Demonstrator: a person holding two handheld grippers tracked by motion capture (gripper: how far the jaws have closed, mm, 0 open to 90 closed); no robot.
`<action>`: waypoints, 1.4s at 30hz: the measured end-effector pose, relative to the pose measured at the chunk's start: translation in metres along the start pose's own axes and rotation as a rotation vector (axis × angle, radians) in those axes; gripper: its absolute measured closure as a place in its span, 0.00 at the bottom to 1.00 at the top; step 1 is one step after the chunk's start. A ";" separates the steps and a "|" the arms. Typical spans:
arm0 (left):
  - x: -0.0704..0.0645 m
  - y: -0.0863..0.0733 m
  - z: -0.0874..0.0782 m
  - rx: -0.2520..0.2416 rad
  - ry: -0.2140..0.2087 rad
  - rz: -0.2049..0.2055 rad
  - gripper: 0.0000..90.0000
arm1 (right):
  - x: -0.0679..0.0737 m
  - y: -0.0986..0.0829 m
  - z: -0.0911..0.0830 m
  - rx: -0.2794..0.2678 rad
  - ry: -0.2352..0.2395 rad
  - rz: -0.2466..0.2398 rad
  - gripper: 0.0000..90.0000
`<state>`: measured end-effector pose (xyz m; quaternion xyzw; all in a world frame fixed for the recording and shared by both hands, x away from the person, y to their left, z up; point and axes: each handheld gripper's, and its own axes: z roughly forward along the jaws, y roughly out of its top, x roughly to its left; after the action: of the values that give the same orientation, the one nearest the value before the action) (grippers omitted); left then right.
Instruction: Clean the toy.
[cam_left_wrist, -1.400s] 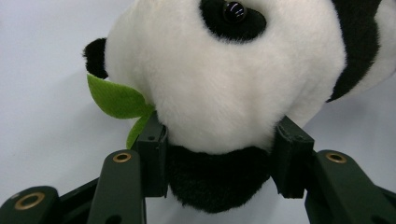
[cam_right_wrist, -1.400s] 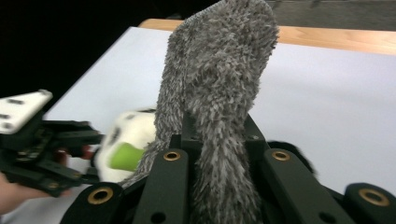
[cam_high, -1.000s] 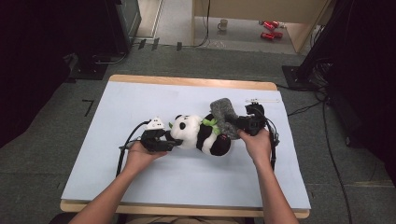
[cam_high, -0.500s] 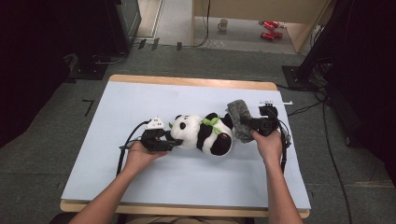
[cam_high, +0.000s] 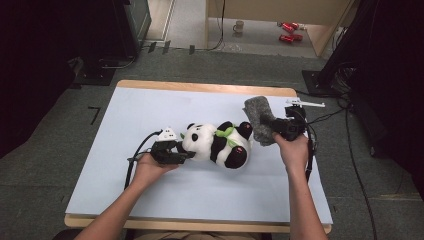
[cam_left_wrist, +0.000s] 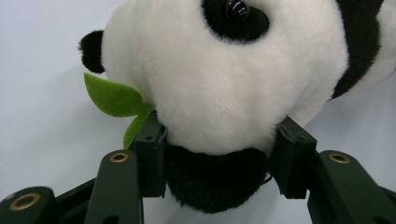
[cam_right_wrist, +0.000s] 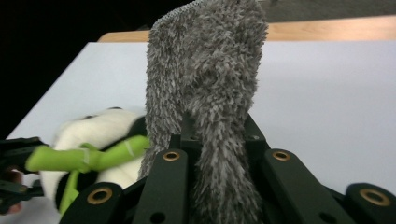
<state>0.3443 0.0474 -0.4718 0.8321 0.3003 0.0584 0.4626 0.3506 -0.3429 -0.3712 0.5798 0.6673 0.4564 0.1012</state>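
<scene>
Since a second ago, you are drawing your right claw (cam_high: 276, 128) and its grey cloth (cam_high: 258, 119) away from the panda's back toward the right side of the counter (cam_high: 125, 115), while your left claw (cam_high: 184, 155) is staying clamped where it was.

At the left, your left hand (cam_high: 147, 167) is gripping the left claw low on the counter, and its two black jaws are pinching the toy panda (cam_high: 217, 145) by the head; in the left gripper view the pads are pressing into the white plush on both sides of the panda's face, above the black patch, with a green felt leaf (cam_left_wrist: 112, 97) sticking out just beside one jaw.

At the middle, the panda is lying on its side on the pale blue counter, head toward your left hand, a green scarf (cam_high: 227, 132) around its neck.

At the right, your right hand (cam_high: 292, 150) is holding the right claw just beside the panda's rear. Its jaws are pinching the fluffy grey cloth, which is standing up out of them.
</scene>
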 end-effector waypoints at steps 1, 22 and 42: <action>0.000 -0.001 0.000 -0.005 -0.001 -0.001 0.52 | 0.004 0.002 0.001 -0.002 0.012 -0.007 0.87; -0.001 -0.001 -0.002 0.002 -0.005 -0.044 0.52 | 0.031 -0.015 0.059 0.140 0.058 -0.108 0.87; 0.006 0.006 0.000 0.010 -0.019 -0.082 0.51 | -0.001 -0.022 0.028 0.126 0.015 -0.011 0.86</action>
<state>0.3523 0.0485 -0.4683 0.8219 0.3300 0.0303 0.4634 0.3542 -0.3281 -0.4031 0.5778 0.6989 0.4170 0.0620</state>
